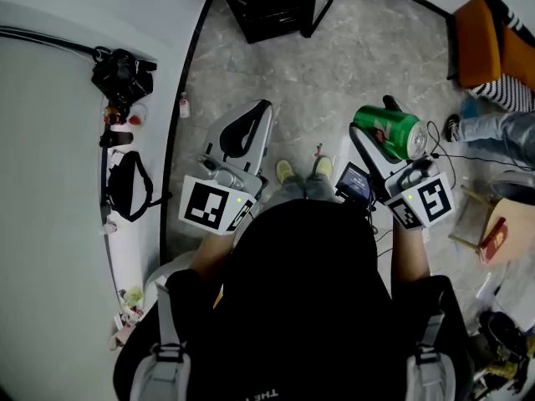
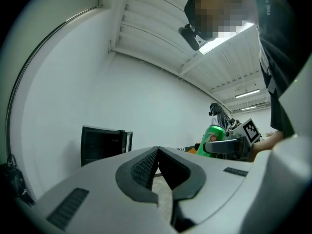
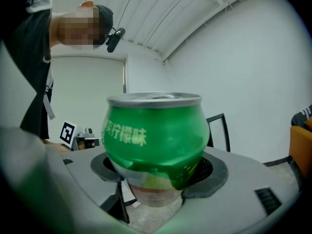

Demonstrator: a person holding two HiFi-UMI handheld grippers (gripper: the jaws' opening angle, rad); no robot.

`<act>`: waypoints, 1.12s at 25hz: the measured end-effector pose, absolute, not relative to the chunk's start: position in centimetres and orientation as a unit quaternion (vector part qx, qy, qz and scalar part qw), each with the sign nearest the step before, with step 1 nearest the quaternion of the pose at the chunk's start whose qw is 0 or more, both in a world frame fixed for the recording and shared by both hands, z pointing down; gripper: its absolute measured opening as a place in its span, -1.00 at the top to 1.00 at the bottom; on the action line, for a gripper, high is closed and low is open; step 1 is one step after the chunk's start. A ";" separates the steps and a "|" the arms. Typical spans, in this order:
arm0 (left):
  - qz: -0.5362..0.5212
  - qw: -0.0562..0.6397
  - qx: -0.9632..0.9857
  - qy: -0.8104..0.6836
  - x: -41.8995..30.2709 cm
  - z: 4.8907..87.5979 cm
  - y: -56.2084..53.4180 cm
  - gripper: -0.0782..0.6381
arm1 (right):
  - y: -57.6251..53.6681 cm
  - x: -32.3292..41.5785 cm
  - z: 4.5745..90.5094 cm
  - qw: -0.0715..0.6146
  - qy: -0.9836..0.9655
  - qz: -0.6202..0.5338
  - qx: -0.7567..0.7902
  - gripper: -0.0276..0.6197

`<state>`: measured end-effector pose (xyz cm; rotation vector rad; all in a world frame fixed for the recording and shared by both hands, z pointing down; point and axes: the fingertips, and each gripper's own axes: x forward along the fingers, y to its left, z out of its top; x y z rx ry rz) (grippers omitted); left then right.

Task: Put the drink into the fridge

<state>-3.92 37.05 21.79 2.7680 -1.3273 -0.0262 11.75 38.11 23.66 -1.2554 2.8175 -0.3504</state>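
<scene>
You're carrying the can clamped in your right tongs, left tongs sitting closed and empty, fridge not reached yet.

Looks like a bare lab/test rm in an office-type bldg, not a home: plain white walls, grey stone-look floor, slatted white ceiling w/ strip lights. Small black fridge stands on the floor by the wall. Loose cables trail near an orange chair, and a white worktop carries a black bag and camera-like gear.
</scene>
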 end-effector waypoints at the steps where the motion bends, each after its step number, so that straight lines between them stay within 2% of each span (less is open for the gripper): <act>1: -0.009 0.036 0.902 -0.430 -4.1 21.9 37.2 0.76 | 38.2 11.6 23.6 0.018 0.907 -0.112 -0.406 -0.13; 12: -0.025 0.019 0.905 -0.424 -7.9 21.9 38.0 0.76 | 38.9 8.0 23.7 0.026 0.900 -0.115 -0.419 -0.13; 28: -0.012 0.019 0.905 -0.426 -8.0 22.3 36.8 0.76 | 37.4 7.1 23.7 0.025 0.907 -0.114 -0.405 -0.13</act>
